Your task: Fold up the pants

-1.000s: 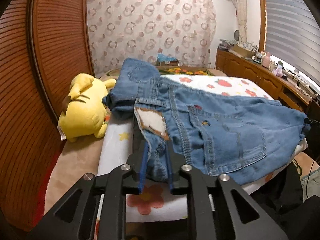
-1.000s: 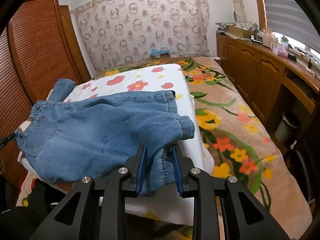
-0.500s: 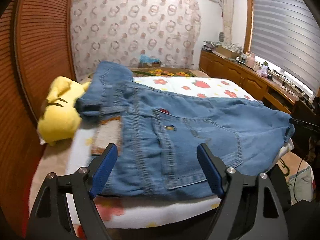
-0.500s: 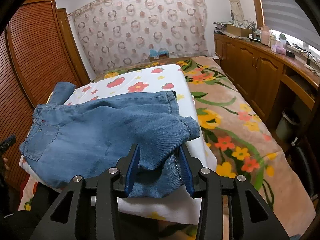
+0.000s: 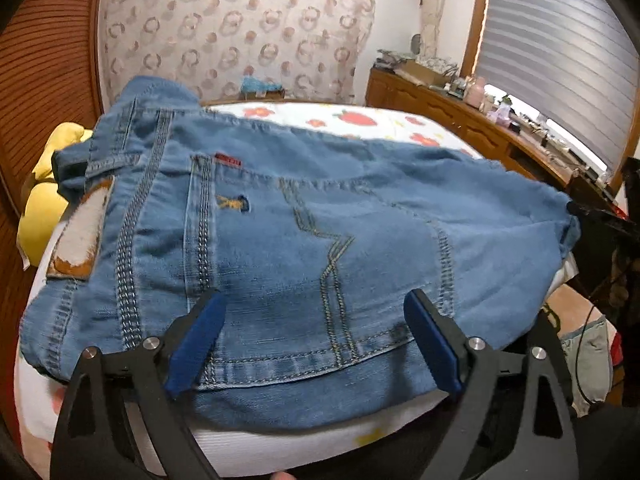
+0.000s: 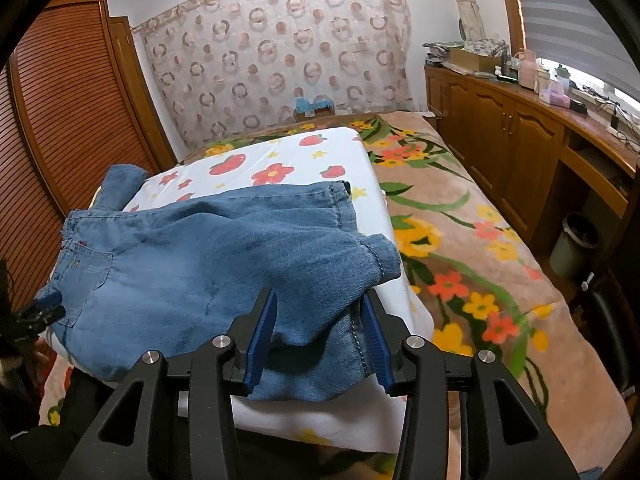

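Blue denim pants (image 5: 304,240) lie folded on a white fruit-print quilt (image 5: 360,120) on the bed. In the left wrist view the back pocket and waistband with a leather patch (image 5: 80,244) face me. My left gripper (image 5: 316,344) is wide open just above the pocket end, holding nothing. In the right wrist view the pants (image 6: 192,264) lie across the quilt (image 6: 304,156) with the leg cuffs (image 6: 380,256) at the right. My right gripper (image 6: 316,344) is open, its jaws loosely either side of a hanging denim fold at the near edge.
A yellow plush toy (image 5: 44,184) lies left of the pants by the wooden wardrobe (image 6: 60,120). A floral blanket (image 6: 480,248) covers the bed's right side. Wooden cabinets (image 6: 520,140) with clutter line the right wall. A bin (image 6: 576,244) stands under the desk.
Both grippers were shut on the denim edge one second ago. The left gripper let go and opened wide, then moved over the pocket. The right gripper opened, and the fold stays between its jaws.
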### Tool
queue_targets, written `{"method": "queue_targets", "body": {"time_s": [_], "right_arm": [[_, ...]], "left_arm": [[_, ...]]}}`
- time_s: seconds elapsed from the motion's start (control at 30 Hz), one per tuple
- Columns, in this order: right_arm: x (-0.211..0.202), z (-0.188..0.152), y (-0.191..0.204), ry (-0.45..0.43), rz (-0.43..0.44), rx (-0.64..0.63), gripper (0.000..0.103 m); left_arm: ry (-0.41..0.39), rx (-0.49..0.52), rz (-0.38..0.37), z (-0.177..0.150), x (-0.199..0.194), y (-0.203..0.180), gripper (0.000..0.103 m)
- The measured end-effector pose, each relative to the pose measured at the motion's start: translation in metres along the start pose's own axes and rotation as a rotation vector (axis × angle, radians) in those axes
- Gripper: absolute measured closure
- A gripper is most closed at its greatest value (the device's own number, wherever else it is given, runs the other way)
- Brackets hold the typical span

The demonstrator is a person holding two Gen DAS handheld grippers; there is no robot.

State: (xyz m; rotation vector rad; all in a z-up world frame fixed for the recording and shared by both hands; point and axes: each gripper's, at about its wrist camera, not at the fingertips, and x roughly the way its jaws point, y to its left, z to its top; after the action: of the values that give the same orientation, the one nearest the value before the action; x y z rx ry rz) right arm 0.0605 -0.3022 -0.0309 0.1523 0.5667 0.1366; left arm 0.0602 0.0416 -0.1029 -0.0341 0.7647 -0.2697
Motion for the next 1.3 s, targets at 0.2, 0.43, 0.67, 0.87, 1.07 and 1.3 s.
{"method": "queue_targets", "body": {"time_s": [0.2,0.43,0.67,0.87,1.07,1.3], "right_arm": [[0.001,0.0,-0.002,0.002,0.0,0.003,0.058],[0.005,0.007,-0.004,0.002,-0.006,-0.002,0.058],[0.013,0.017,-0.008,0.0,-0.017,-0.003,0.058],[0.02,0.025,-0.013,-0.011,-0.003,0.012,0.069],[0.014,0.032,-0.001,-0.043,0.023,-0.025,0.098],[-0.003,0.051,0.036,-0.11,0.157,-0.096,0.099]], "left_arm": [[0.009,0.024,0.034,-0.003,0.005,-0.006,0.011],[0.024,0.081,0.095,-0.007,0.012,-0.013,0.011],[0.01,0.063,0.084,-0.008,0.01,-0.01,0.011],[0.002,0.059,0.08,-0.008,0.008,-0.008,0.011],[-0.017,0.007,0.041,-0.006,-0.001,-0.002,0.011],[-0.063,-0.031,0.037,0.004,-0.023,0.003,0.011]]}}
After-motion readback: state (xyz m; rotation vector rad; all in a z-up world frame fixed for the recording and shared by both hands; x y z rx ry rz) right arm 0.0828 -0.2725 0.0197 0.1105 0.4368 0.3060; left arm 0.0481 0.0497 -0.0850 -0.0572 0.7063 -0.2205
